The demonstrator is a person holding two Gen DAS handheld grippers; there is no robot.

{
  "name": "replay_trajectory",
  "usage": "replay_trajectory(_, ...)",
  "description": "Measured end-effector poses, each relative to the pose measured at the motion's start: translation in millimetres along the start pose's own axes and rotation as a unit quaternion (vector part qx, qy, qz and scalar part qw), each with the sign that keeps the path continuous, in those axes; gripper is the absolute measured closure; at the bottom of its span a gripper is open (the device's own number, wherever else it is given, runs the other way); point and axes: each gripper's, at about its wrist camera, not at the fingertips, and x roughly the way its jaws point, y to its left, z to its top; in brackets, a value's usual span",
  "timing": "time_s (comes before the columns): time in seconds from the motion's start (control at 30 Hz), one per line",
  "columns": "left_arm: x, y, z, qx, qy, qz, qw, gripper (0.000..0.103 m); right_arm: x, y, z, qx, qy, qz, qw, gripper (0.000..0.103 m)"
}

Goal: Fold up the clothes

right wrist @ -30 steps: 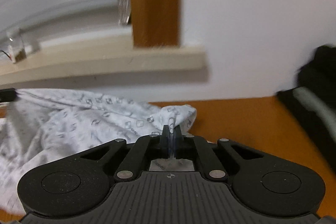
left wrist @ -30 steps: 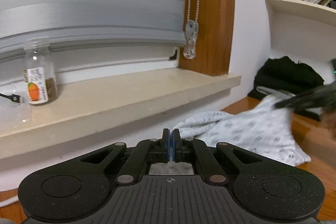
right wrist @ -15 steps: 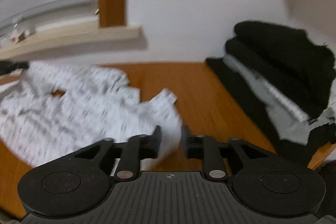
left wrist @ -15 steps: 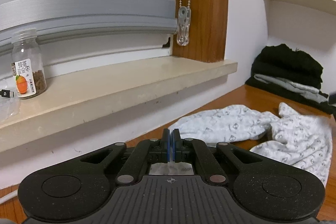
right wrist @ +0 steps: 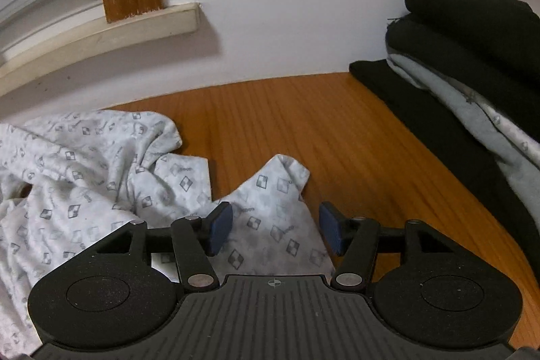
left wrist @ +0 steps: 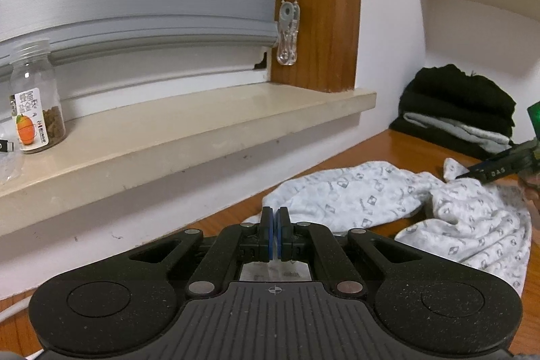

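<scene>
My left gripper is pressed shut, its two blue pads tight together, and I think a bit of cloth is pinched low between them, but that part is too hidden to be sure. My right gripper is wide open, with its blue pads apart on each side of a corner of the white cotton garment with small grey square prints. That garment lies crumpled on the orange wooden table, spread from my right tool out to the left. From my left tool I see the same cloth lying to the right and a little farther away, near the white wall. Far to the right a pile of folded black and grey clothes sits on the table against the wall. On the pale stone window sill to the left stands a clear plastic bottle with an orange picture on its label.
</scene>
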Motion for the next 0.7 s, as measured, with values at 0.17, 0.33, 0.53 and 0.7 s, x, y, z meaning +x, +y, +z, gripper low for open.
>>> replay_trajectory(0.17, -0.6, -1.9, 1.2, -0.002, -0.006, -0.004, 1.0, 0.101, -21.2, -2.7, -4.7, -0.042, -0.006, 0.007, 0.999, 0.099)
replay_trajectory(0.33, -1.4, -5.0, 1.5, 0.003, -0.01, -0.014, 0.9998, 0.101, -97.7, -37.2, -7.3, -0.067, -0.032, -0.059, 0.995, 0.1)
replay_trajectory(0.53, -1.1, -16.9, 1.5, 0.019, -0.011, -0.018, 0.9996, 0.101, -149.0, -80.2, -23.8, -0.053, -0.006, -0.122, 0.991, 0.1)
replay_trajectory(0.7, 2.4, -24.1, -1.3, 0.034, -0.003, -0.017, 0.9993, 0.101, -145.3, -71.4, -19.3, -0.04, -0.037, -0.104, 0.993, 0.082)
